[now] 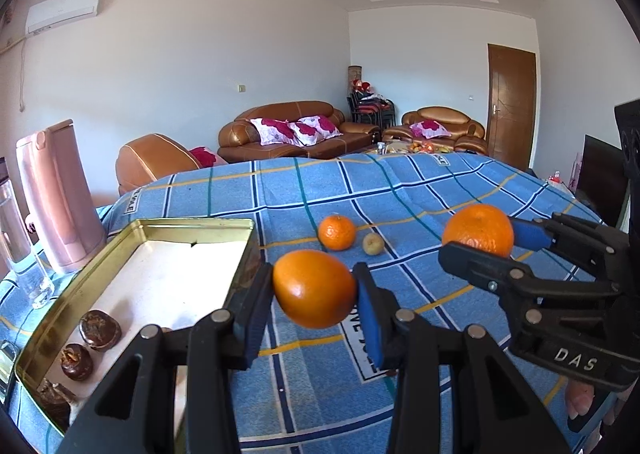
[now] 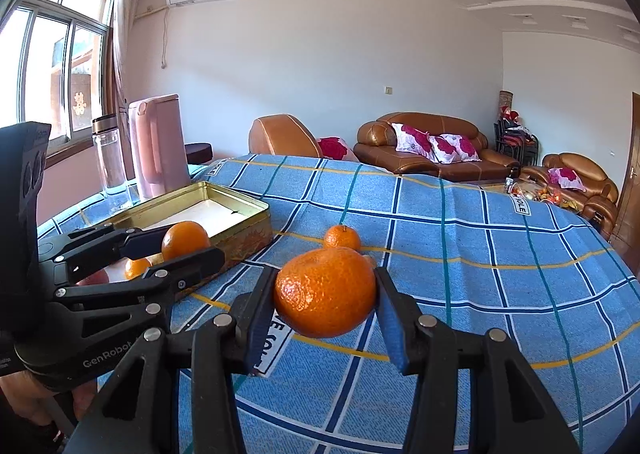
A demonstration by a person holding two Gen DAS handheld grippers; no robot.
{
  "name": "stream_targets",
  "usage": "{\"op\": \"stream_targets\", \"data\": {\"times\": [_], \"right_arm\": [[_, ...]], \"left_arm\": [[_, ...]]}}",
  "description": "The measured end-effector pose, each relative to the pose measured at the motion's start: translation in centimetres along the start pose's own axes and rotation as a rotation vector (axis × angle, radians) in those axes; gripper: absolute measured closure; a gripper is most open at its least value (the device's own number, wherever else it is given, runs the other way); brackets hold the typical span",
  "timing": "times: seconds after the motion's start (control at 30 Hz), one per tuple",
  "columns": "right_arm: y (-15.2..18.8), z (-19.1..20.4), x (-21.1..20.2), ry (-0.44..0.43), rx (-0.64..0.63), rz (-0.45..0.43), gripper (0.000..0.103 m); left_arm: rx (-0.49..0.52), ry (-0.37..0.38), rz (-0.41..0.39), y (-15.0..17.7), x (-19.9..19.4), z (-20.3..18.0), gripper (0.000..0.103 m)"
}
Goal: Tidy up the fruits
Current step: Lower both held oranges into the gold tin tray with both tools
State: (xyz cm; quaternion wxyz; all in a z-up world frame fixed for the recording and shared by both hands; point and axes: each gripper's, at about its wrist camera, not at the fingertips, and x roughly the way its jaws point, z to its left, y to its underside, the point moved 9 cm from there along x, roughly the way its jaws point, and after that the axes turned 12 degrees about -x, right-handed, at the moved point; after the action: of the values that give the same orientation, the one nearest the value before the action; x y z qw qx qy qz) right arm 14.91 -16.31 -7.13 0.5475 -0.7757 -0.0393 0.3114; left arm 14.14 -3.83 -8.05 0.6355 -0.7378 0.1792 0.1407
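2 oranges, 1 clamped in left hand-held gripper, 1 in right

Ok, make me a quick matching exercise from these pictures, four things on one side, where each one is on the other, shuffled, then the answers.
Things
1. smooth orange
2. bumpy mandarin
3. dark brown fruits
4. small yellowish fruit

Places
A. inside the gold tin
B. lying on the blue checked cloth
C. between the pads of the right gripper
D. between the pads of the left gripper

Pairs: 1-D, 2-C, 3-A, 4-B
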Motion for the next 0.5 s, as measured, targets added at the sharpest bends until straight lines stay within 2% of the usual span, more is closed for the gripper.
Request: {"op": "stream_targets", "data": {"times": [0.5], "right_arm": [[-2.8,5.5,0.4,-0.107,-0.037,-0.035,0.053]], "left_arm": [[-0.062,-0.067,-0.024,-0.8,-3.6,6.2,0.061]]}}
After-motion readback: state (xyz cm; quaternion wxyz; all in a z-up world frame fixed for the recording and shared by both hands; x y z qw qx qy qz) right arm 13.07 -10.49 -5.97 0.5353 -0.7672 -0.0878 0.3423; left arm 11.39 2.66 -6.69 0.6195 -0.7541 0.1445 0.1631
